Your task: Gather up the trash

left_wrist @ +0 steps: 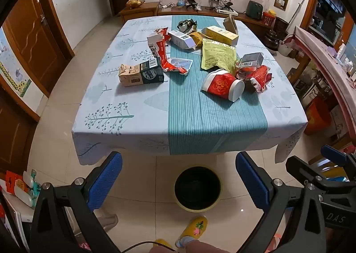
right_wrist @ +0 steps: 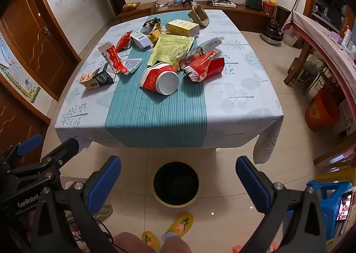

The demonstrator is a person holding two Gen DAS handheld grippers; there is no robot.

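Trash lies across the far half of the table [left_wrist: 138, 123]: a red and white paper cup [left_wrist: 222, 84] on its side, a dark carton [left_wrist: 141, 74], a yellow-green pouch [left_wrist: 217, 54], red wrappers [left_wrist: 259, 76] and small boxes [left_wrist: 220, 33]. A black bin with a yellow rim [left_wrist: 197, 188] stands on the floor before the table, and shows in the right wrist view [right_wrist: 176, 184] too. My left gripper [left_wrist: 178, 182] is open and empty, above the bin. My right gripper [right_wrist: 178, 186] is open and empty beside it. The cup [right_wrist: 159, 80] lies nearest.
The table's near edge [right_wrist: 166, 141] is just ahead of both grippers. The person's yellow slippers [right_wrist: 179, 224] stand behind the bin. A blue stool [right_wrist: 329, 199] and a red bucket [right_wrist: 320, 112] are at the right. Doors [left_wrist: 33, 37] line the left wall.
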